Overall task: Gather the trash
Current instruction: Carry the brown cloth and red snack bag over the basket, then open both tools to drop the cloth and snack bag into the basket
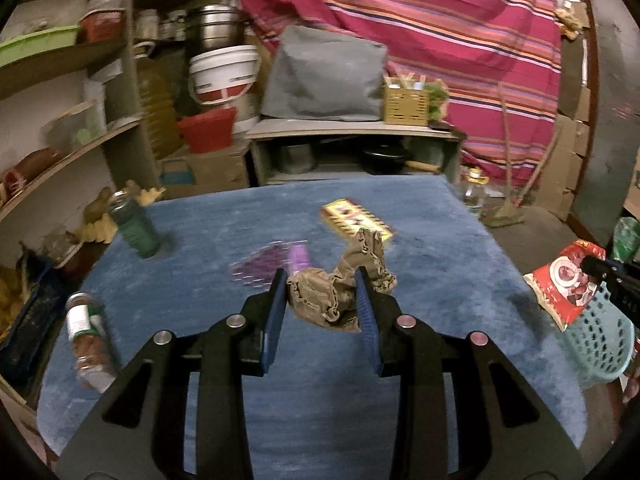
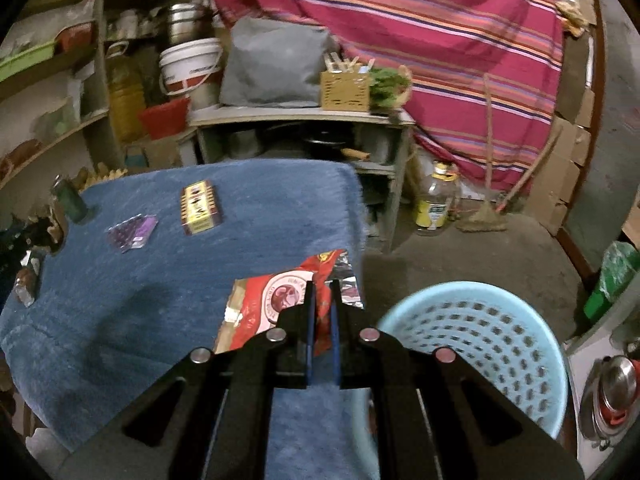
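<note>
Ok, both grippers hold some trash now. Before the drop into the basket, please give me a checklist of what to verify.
1. Left gripper grips the crumpled brown paper: ok.
2. Right gripper is shut on the red wrapper: ok.
3. Blue basket is free to receive: ok, nothing visible inside.
4. Red wrapper is over the basket opening: not ok, it hangs over the blue table cover.
5. Brown paper is over the basket: not ok.
</note>
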`<action>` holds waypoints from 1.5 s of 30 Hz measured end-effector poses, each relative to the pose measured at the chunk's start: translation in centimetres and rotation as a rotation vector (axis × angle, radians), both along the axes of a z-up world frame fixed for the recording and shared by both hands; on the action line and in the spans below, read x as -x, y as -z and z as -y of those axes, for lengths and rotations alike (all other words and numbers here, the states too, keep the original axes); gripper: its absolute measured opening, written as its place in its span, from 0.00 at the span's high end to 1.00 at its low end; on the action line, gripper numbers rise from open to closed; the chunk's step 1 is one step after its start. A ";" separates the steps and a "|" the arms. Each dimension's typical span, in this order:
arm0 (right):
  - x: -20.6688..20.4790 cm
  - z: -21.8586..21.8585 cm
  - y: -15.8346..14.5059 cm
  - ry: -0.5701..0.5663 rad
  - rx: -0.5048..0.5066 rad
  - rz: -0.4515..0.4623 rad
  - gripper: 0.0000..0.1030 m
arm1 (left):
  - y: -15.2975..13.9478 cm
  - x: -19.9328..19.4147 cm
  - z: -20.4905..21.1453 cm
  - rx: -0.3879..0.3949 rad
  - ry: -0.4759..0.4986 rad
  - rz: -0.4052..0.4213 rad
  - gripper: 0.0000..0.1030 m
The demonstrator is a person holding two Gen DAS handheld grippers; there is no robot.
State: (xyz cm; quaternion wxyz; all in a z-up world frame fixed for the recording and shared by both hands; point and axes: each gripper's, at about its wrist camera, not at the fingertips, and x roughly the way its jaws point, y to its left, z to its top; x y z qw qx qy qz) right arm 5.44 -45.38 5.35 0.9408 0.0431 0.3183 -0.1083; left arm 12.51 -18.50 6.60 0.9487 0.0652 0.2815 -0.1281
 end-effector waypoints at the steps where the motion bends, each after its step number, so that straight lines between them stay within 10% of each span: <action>1: 0.7 1.0 -0.2 0.017 0.000 0.006 0.93 | 0.0 0.1 1.2 0.007 0.021 -0.005 0.68; 31: 10.7 17.1 2.8 0.290 -0.055 0.002 0.93 | 4.6 7.8 27.6 -0.030 0.503 -0.027 0.62; 45: 9.5 15.9 3.3 0.272 -0.046 -0.008 0.93 | 1.8 6.4 23.5 0.083 0.399 0.019 0.08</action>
